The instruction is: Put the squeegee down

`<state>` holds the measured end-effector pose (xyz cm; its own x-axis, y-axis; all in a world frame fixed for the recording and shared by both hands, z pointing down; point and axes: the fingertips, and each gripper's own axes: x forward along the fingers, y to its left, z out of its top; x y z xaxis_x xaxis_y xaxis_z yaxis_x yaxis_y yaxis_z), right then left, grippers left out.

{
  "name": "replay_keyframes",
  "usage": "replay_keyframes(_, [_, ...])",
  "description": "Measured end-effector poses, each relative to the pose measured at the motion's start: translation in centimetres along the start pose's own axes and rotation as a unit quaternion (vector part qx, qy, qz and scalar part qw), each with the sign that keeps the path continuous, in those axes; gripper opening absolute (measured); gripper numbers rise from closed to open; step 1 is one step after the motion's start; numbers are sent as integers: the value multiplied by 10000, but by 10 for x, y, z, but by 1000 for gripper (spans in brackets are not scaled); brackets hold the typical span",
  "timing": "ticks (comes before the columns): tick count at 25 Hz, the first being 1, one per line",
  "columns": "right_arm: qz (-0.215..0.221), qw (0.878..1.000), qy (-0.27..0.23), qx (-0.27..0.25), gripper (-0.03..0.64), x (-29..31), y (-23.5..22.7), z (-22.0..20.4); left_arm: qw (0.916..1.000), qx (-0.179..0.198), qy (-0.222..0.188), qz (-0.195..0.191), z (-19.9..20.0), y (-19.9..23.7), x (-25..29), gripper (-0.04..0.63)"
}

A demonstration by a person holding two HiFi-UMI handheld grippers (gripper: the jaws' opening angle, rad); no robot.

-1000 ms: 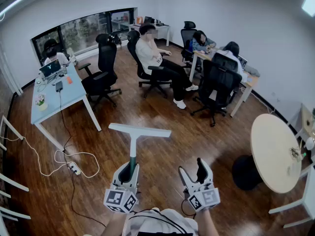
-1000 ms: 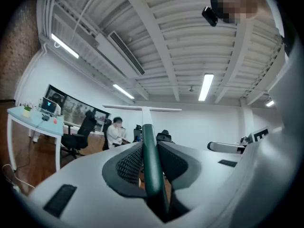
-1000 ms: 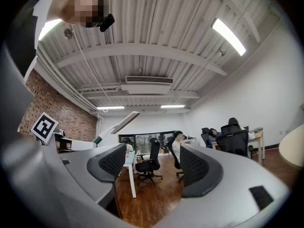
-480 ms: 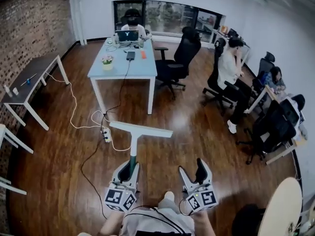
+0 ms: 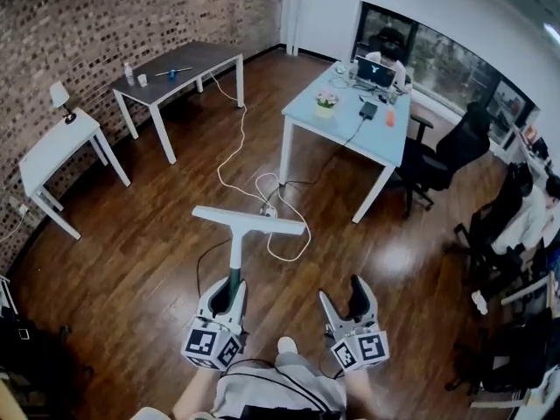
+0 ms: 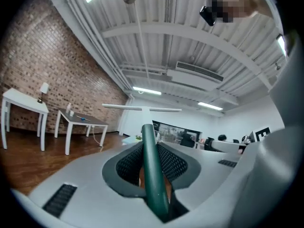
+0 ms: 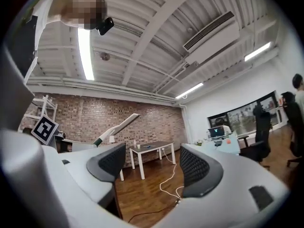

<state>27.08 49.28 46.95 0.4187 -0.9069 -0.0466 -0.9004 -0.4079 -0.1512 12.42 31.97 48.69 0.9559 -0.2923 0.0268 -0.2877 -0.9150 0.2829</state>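
Green smooth handle of the squeegee [image 5: 235,261] is pinched in the left gripper [image 5: 227,291], its long axis running straight away from the jaws to a thin pale crossbar at the far end, level above the wood floor [image 5: 149,234]. The right gripper [image 5: 343,301], just right of it, stands spread and empty. A white table [image 5: 52,143] and a dark table [image 5: 179,64] stand far left, well apart

From the left gripper [image 5: 231,289], bare wood floor [image 5: 149,234] lies open at 9 to 11 o'clock — white cable [image 5: 282,259] loops cross 12, and the blue desk [image 5: 350,134] blocks 1.
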Motion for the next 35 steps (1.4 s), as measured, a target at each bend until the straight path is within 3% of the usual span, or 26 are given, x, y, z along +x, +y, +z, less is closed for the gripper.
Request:
replay_keyframes(5, [1184,9928,153,62,377,58,9,-2,9918,-20,-344,1227,15,35,-13,83])
replay_keyframes(12, [2293,9721,347,361,377,119,30,-21,9653,99,-510,2559,25,64,-52,83])
replay_keyframes(17, [3077,9480,546,608,377,162,67,-42,9409,180,-579,3331,28,83,-78,81])
replay_keyframes(23, [4076,9095,675,465,377,223,170,-60,9051,128,-852,4163,42,150,-128,83])
replay_keyframes(29, [4646,8818,745,322,377,302,244,-73,8821,85,-929,4617,48,233,-129,83])
replay_keyframes(35, [4831,8723,684,316,377,371,318,-80,8776,280,-1028,4674,70,320,-132,83])
